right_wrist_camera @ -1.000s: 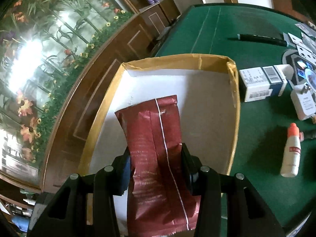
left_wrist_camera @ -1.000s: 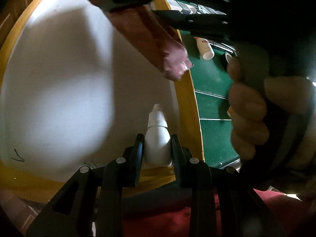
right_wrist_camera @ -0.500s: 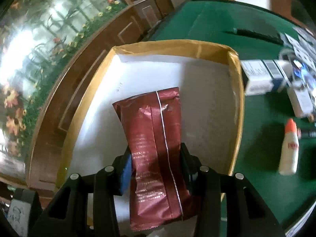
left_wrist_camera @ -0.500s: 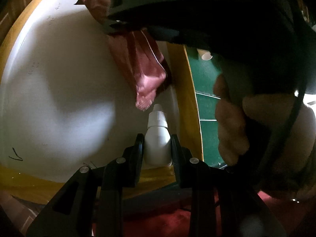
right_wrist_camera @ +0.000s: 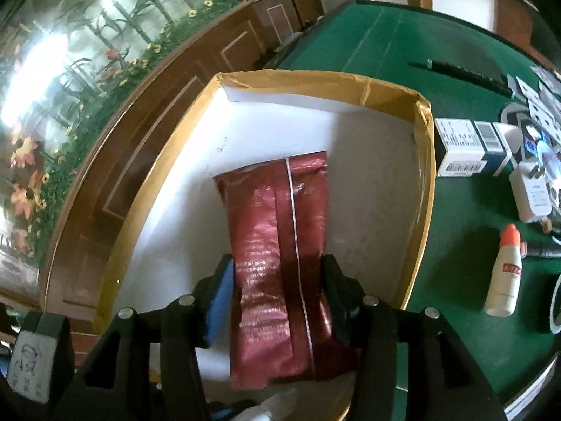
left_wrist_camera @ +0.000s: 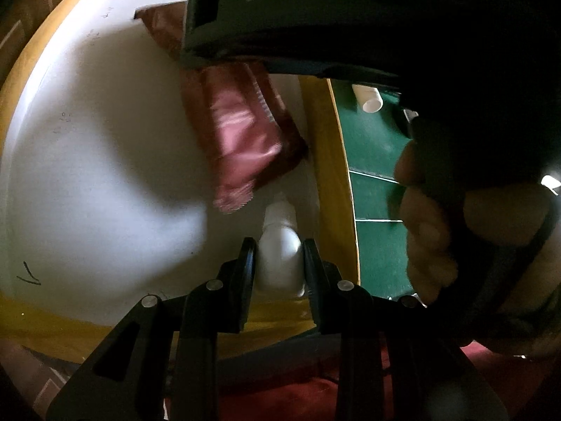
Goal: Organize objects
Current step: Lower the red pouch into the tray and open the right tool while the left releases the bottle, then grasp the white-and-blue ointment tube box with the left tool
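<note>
The right hand-held gripper (right_wrist_camera: 277, 291) straddles a dark red snack packet (right_wrist_camera: 280, 245). Its jaws are opening, the packet lying between them, long axis pointing away along the fingers toward the far wall of a white-lined cardboard box (right_wrist_camera: 420, 189). The left hand-held gripper (left_wrist_camera: 278, 263), jaws also opening, has a small white dropper bottle (left_wrist_camera: 280, 245) between them near the box's right wall. The box sits at the green table's (right_wrist_camera: 455, 280) left edge; loose items lie right.
</note>
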{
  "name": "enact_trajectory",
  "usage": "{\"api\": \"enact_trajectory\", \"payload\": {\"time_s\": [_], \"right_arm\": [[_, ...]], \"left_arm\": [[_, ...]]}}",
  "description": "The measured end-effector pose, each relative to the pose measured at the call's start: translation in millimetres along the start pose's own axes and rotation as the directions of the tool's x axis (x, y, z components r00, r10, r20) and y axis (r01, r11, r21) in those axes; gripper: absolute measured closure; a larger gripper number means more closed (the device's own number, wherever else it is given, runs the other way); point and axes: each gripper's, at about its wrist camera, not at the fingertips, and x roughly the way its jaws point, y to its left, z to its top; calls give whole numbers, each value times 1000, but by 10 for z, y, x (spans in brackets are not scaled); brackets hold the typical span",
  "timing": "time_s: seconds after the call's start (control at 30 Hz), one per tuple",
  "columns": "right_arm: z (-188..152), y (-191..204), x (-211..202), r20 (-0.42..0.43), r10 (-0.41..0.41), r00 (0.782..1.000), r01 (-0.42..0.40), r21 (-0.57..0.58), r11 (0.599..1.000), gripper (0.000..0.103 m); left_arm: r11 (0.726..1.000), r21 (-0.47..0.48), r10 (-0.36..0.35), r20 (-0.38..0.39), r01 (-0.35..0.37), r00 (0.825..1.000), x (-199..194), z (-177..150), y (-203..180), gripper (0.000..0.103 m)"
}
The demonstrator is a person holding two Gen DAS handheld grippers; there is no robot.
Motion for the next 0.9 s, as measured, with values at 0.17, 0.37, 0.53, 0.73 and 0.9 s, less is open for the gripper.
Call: {"api": "enact_trajectory", "payload": {"time_s": [0.17, 0.37, 0.53, 0.73, 0.9], "right_arm": [[33, 23, -179, 44, 10, 999, -9, -23, 1000, 50], [122, -86, -566, 144, 14, 989, -12, -10, 1000, 35], [60, -371, -864, 209, -28, 978, 21, 39, 999, 24], [-168, -837, -1105, 212, -71, 975, 42, 141, 989, 23], [-451, -1309, -1318, 209, -115, 971, 62, 243, 968, 20]], "left_arm": [[1000, -20, 23, 33, -22, 999, -69, -24, -81, 43], [998, -52, 35, 86, -30, 996, -195, -46, -200, 40], [999, -38, 38, 131, -33, 991, -458, -92, -215, 25], [999, -15, 51, 165, -49, 985, -480, 20, -202, 24], [998, 12, 52, 183, -55, 982, -297, 248, -413, 24]]}}
